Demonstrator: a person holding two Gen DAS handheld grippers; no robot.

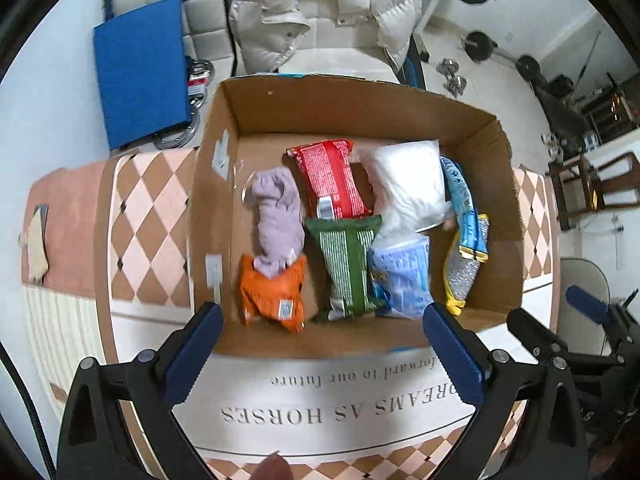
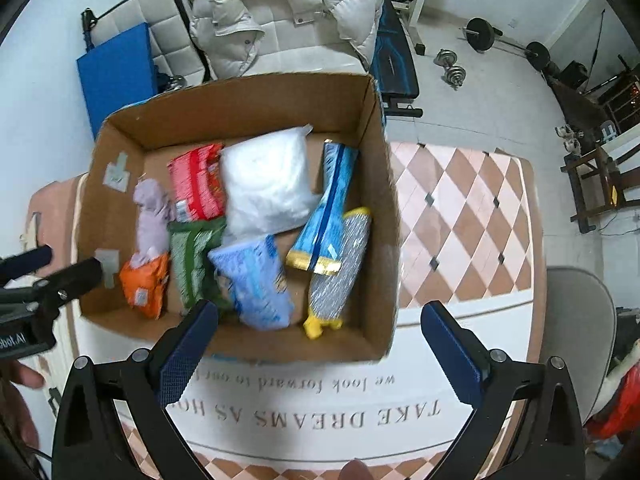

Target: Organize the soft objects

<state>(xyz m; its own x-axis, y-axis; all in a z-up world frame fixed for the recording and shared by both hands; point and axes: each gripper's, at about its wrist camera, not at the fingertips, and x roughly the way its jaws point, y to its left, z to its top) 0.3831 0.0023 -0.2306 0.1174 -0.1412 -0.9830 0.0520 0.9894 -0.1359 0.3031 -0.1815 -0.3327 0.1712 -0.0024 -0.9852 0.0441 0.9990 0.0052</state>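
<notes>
A cardboard box [image 1: 496, 184] [image 2: 380, 208] stands on the tablecloth and holds several soft items: a lilac cloth [image 1: 278, 216] [image 2: 152, 216], an orange pack [image 1: 274, 296] [image 2: 144, 284], a red pack [image 1: 332, 178] [image 2: 196, 184], a green pack [image 1: 346, 264] [image 2: 194, 256], a white bag [image 1: 408, 184] [image 2: 264, 180], a light-blue pack [image 1: 404, 276] [image 2: 256, 280], a blue-and-gold pack [image 1: 466, 208] [image 2: 326, 212] and a grey-and-yellow mitt [image 1: 460, 276] [image 2: 336, 276]. My left gripper [image 1: 322, 324] is open and empty at the box's near wall. My right gripper [image 2: 320, 322] is open and empty over the box's near edge.
The box sits on a checkered tablecloth [image 1: 148, 220] [image 2: 460, 216] with printed lettering. Behind it are a chair with a white puffer jacket [image 1: 324, 8] [image 2: 280, 12] and a blue pad [image 1: 140, 72] [image 2: 116, 68]. Dumbbells and weights [image 2: 452, 68] lie on the floor at right.
</notes>
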